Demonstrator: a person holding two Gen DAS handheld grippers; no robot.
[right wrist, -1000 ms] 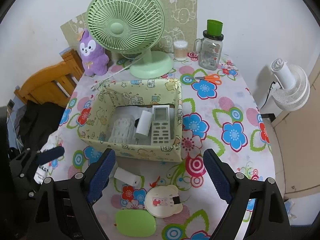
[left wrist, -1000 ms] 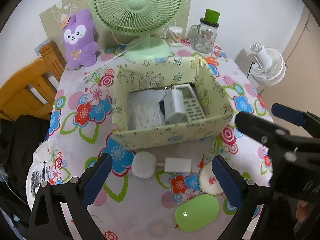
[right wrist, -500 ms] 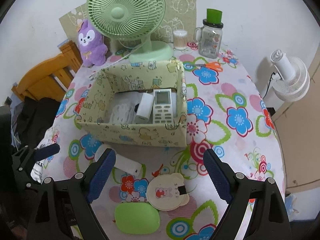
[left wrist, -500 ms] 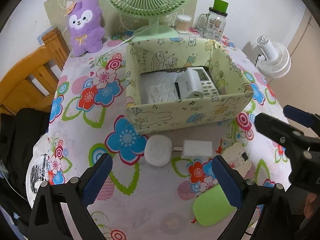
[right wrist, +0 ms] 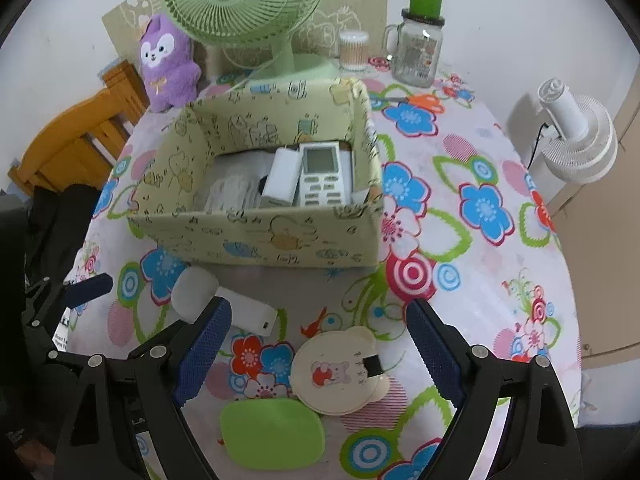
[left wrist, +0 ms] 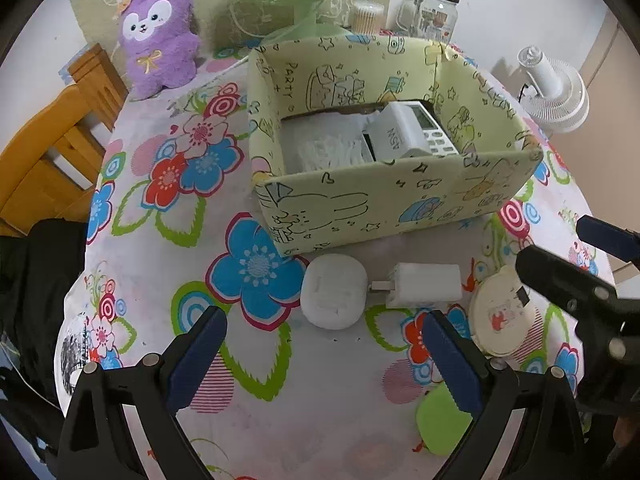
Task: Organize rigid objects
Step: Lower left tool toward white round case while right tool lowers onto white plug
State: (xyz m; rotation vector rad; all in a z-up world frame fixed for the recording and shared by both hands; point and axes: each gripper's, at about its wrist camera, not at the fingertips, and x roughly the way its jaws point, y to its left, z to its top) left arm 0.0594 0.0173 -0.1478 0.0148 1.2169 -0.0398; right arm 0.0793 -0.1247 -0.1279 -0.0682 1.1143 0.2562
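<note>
A pale yellow patterned box (left wrist: 384,204) (right wrist: 256,236) stands mid-table and holds a white remote (right wrist: 322,174), a white block and a white lacy item. In front of it lie a white rounded case (left wrist: 334,296) (right wrist: 192,294), a white plug adapter (left wrist: 424,285) (right wrist: 252,314), a cream bear-shaped disc (right wrist: 340,372) (left wrist: 500,316) and a green oval case (right wrist: 272,432) (left wrist: 440,420). My left gripper (left wrist: 324,364) hangs open just above and nearer than the white rounded case. Open too, my right gripper (right wrist: 320,344) frames the bear disc between its fingers, touching nothing.
At the back of the floral tablecloth (left wrist: 168,272) stand a green fan (right wrist: 240,4), a purple plush (right wrist: 168,62), a cotton-swab jar (right wrist: 353,50), a glass mug-jar (right wrist: 418,46) and orange scissors (right wrist: 424,100). A wooden chair (left wrist: 52,152) is at left, a white fan (right wrist: 576,144) at right.
Both grippers have sunk toward the table, so the box and the loose items look larger and nearer. Jaw openings are the same as before.
</note>
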